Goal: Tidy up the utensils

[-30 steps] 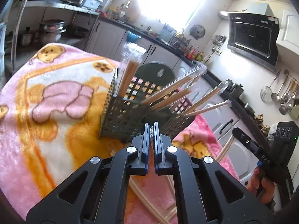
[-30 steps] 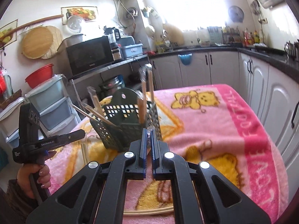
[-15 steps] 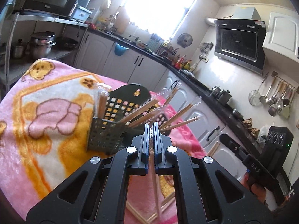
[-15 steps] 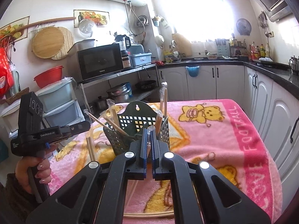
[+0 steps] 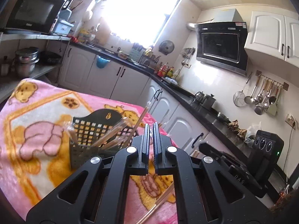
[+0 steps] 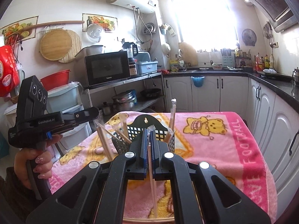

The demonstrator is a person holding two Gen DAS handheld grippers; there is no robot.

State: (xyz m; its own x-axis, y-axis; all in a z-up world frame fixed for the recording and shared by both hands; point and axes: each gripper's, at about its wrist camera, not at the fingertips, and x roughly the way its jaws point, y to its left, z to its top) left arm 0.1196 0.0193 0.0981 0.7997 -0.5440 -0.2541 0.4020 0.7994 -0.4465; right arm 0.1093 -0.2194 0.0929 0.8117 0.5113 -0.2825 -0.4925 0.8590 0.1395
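Note:
A dark green perforated utensil basket point(image 5: 87, 141) point(image 6: 138, 130) stands on the pink bear blanket and holds several wrapped chopstick pairs point(image 5: 112, 136) point(image 6: 171, 123). My right gripper point(image 6: 149, 128) is shut on a wrapped chopstick pair point(image 6: 152, 179) that hangs down between the jaws, above and in front of the basket. My left gripper point(image 5: 151, 126) is shut, with something thin and clear showing between the pads; it is raised beside the basket. The left gripper also shows in the right wrist view point(image 6: 56, 123).
Loose chopsticks lie on the blanket point(image 5: 28, 149) near its front edge point(image 5: 158, 203) point(image 6: 149, 219). White kitchen cabinets point(image 6: 265, 112) and a black counter run behind and to the right. A metal shelf with pots point(image 6: 123, 102) stands at the left.
Both grippers have risen away from the blanket. The right gripper has lifted a wrapped chopstick pair with it. The basket looks lower and smaller in both views.

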